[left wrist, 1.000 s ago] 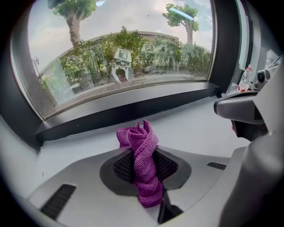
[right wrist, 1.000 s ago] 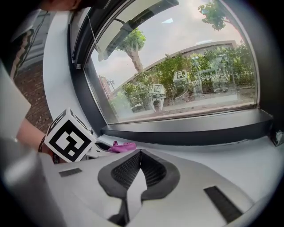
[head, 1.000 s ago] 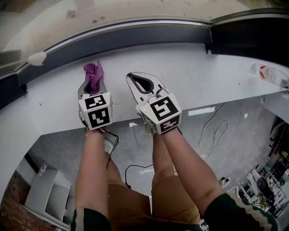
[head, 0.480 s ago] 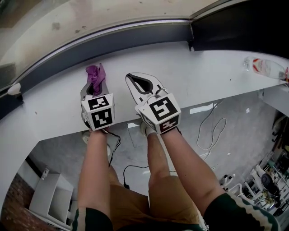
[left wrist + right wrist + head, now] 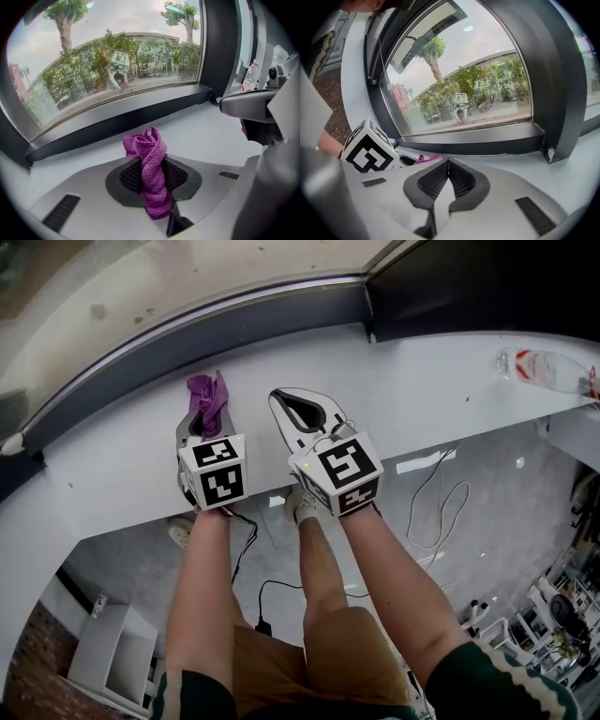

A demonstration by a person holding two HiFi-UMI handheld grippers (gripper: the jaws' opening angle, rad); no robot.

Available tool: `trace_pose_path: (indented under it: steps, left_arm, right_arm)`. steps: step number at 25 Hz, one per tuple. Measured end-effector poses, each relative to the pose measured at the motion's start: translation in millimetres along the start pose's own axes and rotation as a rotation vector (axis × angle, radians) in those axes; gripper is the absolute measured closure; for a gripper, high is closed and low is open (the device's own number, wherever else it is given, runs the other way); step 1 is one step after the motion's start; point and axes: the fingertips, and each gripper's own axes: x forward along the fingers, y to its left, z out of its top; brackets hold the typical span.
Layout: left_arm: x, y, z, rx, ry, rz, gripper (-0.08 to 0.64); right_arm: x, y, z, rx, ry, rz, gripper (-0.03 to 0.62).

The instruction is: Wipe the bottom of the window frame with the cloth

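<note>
A twisted purple cloth is pinched between the jaws of my left gripper, which is shut on it above the white sill. The cloth's top bunch pokes out ahead of the jaws, a short way from the dark bottom rail of the window frame. My right gripper hovers just to the right of the left one, its jaws shut with nothing between them. In the right gripper view the cloth peeks out beside the left gripper's marker cube.
A dark upright frame post rises at the right of the pane. A clear plastic bottle lies on the sill far to the right. Below the sill's front edge are the floor, cables and the person's legs.
Both grippers and the cloth keep their pose over the sill. The window frame and bottle have slid left in the head view, so the whole view has shifted rightward along the sill.
</note>
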Motion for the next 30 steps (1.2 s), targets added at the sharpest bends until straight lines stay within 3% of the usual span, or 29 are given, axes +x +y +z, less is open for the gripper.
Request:
trace_pose_path:
  steps: [17, 30]
  left_arm:
    - [13.9, -73.8, 32.0, 0.032, -0.016, -0.031, 0.476]
    - [24.6, -152.9, 65.5, 0.089, -0.061, -0.138, 0.476]
  right_arm:
    - [-43.7, -56.1, -6.1, 0.031, -0.022, -0.063, 0.578]
    - [-74.8, -91.1, -17.5, 0.046, -0.016, -0.128, 0.577]
